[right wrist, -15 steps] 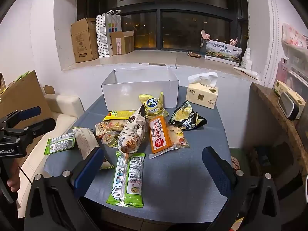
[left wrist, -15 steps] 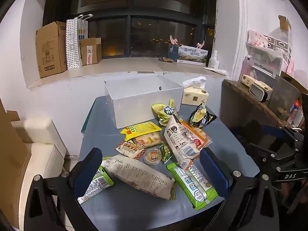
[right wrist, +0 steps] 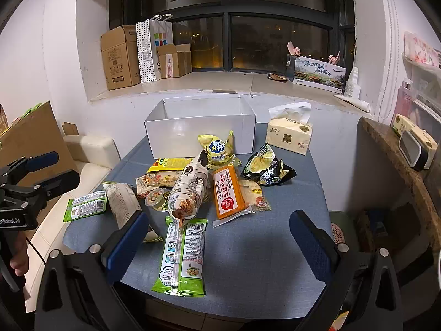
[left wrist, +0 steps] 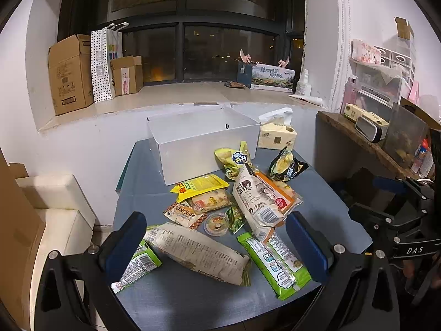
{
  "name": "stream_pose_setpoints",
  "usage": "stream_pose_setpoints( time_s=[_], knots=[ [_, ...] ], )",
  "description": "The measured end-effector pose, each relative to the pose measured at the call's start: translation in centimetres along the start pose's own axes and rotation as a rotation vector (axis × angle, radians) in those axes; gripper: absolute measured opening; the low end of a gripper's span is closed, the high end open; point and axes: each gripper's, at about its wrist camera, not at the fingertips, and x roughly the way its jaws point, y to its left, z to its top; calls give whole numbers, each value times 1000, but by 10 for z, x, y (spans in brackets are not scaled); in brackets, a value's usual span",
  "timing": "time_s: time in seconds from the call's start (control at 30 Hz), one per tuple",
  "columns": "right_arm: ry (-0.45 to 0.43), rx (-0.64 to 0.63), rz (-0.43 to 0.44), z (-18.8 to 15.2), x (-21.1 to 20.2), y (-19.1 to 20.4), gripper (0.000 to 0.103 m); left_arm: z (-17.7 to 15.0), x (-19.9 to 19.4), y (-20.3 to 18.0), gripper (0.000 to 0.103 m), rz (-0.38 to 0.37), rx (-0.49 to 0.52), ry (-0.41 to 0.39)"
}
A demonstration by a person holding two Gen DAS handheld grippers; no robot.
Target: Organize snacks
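On the grey table [right wrist: 248, 248], snacks are strewn before an open white box [right wrist: 201, 135]. From the left are seen a green pack [right wrist: 85, 205], a beige bag [right wrist: 122, 204], a tall cartoon-printed bag [right wrist: 190, 190], an orange packet [right wrist: 227, 193] and a crumpled black-yellow bag [right wrist: 267, 171], possibly chips. The left gripper [left wrist: 217, 248] and right gripper [right wrist: 220, 242] are held wide apart, empty.

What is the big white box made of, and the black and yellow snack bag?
The white box looks like matte cardboard: flat walls, folded edges, no shine. The black and yellow bag seems to be glossy plastic film, since it is crinkled and catches the light.
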Motion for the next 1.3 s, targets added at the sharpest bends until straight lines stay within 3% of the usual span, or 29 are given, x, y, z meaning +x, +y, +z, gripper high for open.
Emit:
stream_pose_setpoints(
  time_s=[0.6, 1.03, 1.17, 1.3],
  knots=[
    [-1, 11, 2, 0, -2, -1, 103, -1, 1, 1, 103, -3, 16, -21],
    [13, 29, 16, 0, 6, -6, 103, -1, 2, 6, 103, 16, 14, 11],
    [25, 44, 60, 6, 23, -14, 103, -2, 0, 10, 103, 27, 10, -14],
    [64, 97, 102, 23, 65, -32, 103, -2, 2, 16, 103, 38, -2, -2]
  ],
)
